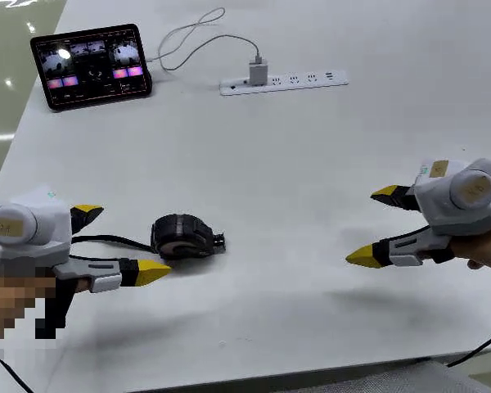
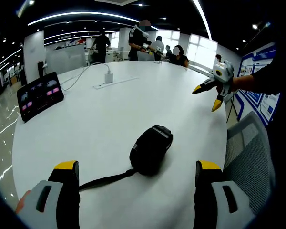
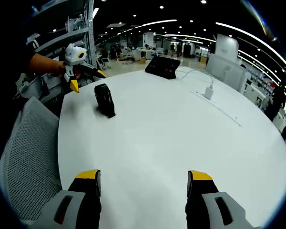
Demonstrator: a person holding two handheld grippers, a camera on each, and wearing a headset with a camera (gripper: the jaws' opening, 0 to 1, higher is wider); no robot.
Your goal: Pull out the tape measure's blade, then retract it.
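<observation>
A black tape measure (image 1: 184,236) lies on the white table (image 1: 295,172), its blade drawn in and a black wrist strap (image 1: 106,241) trailing left. My left gripper (image 1: 123,241) stands open just left of it, yellow tips on either side of the strap; in its own view the tape measure (image 2: 151,148) sits a little ahead of the wide-apart jaws of the left gripper (image 2: 138,167). My right gripper (image 1: 376,225) is open and empty far to the right. From its view the tape measure (image 3: 104,99) is distant, beside the left gripper (image 3: 83,76).
A tablet (image 1: 92,65) with a lit screen leans at the back left. A white power strip (image 1: 283,81) with a charger and cable (image 1: 188,37) lies at the back centre. The table's front edge (image 1: 311,375) runs close below both grippers. A grey chair (image 3: 26,157) stands beside the table.
</observation>
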